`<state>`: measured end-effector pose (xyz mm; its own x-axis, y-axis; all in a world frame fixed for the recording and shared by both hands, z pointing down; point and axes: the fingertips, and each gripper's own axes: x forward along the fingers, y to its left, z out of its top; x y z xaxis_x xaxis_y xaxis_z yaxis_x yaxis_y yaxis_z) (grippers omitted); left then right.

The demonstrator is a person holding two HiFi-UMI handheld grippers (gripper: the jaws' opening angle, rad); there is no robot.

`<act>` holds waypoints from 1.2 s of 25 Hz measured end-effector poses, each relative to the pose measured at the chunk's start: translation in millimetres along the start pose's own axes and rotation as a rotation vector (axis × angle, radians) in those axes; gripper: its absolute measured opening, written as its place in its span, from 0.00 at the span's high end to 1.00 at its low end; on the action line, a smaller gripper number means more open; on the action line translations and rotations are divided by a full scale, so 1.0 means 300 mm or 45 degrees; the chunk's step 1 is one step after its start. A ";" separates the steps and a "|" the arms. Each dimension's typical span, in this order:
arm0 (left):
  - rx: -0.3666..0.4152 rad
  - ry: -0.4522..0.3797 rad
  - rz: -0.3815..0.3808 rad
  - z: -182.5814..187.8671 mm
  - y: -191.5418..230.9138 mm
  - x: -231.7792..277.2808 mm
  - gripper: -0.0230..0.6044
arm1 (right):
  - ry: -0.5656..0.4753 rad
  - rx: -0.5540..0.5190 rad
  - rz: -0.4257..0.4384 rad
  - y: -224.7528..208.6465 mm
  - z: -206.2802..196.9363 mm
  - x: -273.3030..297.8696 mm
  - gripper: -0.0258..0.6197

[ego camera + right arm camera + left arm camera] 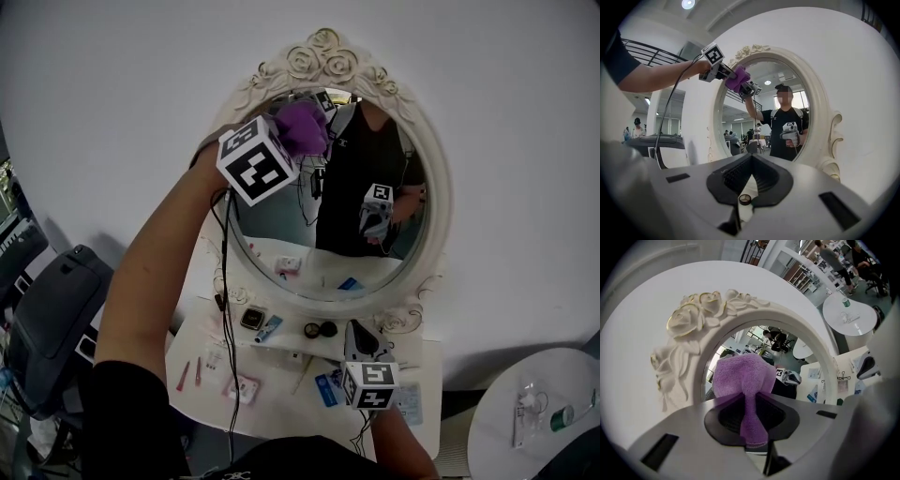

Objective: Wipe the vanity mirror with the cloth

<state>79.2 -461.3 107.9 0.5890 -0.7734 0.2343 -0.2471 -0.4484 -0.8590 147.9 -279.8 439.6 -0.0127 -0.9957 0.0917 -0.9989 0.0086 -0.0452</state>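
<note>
An oval vanity mirror point(433, 202) in a cream frame with carved roses stands against the white wall. My left gripper point(284, 142) is raised to the glass at its upper left and is shut on a purple cloth point(302, 127). In the left gripper view the cloth point(739, 378) bunches out past the jaws, against the glass under the rose carving point(693, 312). The right gripper view shows the same cloth point(738, 78) touching the mirror point(820, 93). My right gripper point(362, 341) hangs low over the vanity top, shut and holding nothing point(749, 161).
The white vanity top point(281, 394) carries small cosmetics: a compact point(252, 318), a blue tube point(268, 328), two dark lids point(320, 329). A dark chair point(52, 319) stands at the left, a round white table point(539, 412) at the lower right. A cable hangs from my left arm.
</note>
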 end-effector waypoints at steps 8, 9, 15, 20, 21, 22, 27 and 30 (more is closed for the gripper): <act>-0.130 0.099 0.047 -0.240 0.048 -0.017 0.85 | 0.042 -0.026 0.079 0.088 -0.030 0.029 0.95; -0.131 0.112 0.051 -0.261 0.045 -0.016 0.85 | 0.045 -0.025 0.083 0.094 -0.033 0.031 0.95; -0.200 0.158 0.035 -0.402 -0.031 0.006 0.85 | 0.064 -0.024 0.089 0.111 -0.055 0.027 0.95; -0.259 0.217 -0.010 -0.529 -0.146 0.035 0.85 | 0.101 -0.011 0.074 0.096 -0.090 0.013 0.95; -0.272 0.230 -0.026 -0.556 -0.178 0.042 0.85 | 0.105 -0.009 0.073 0.095 -0.095 0.011 0.95; -0.285 0.250 -0.048 -0.587 -0.217 0.052 0.85 | 0.108 -0.009 0.072 0.095 -0.099 0.009 0.95; -0.322 0.364 -0.198 -0.764 -0.484 0.124 0.85 | 0.137 -0.012 0.057 0.086 -0.125 -0.003 0.95; -0.369 0.379 -0.267 -0.812 -0.624 0.165 0.85 | 0.158 -0.018 0.040 0.076 -0.143 -0.012 0.95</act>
<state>-32.7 -524.9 391.1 0.4134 -0.7287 0.5460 -0.3763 -0.6827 -0.6263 123.2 -272.1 481.0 -0.0484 -0.9758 0.2131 -0.9985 0.0416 -0.0362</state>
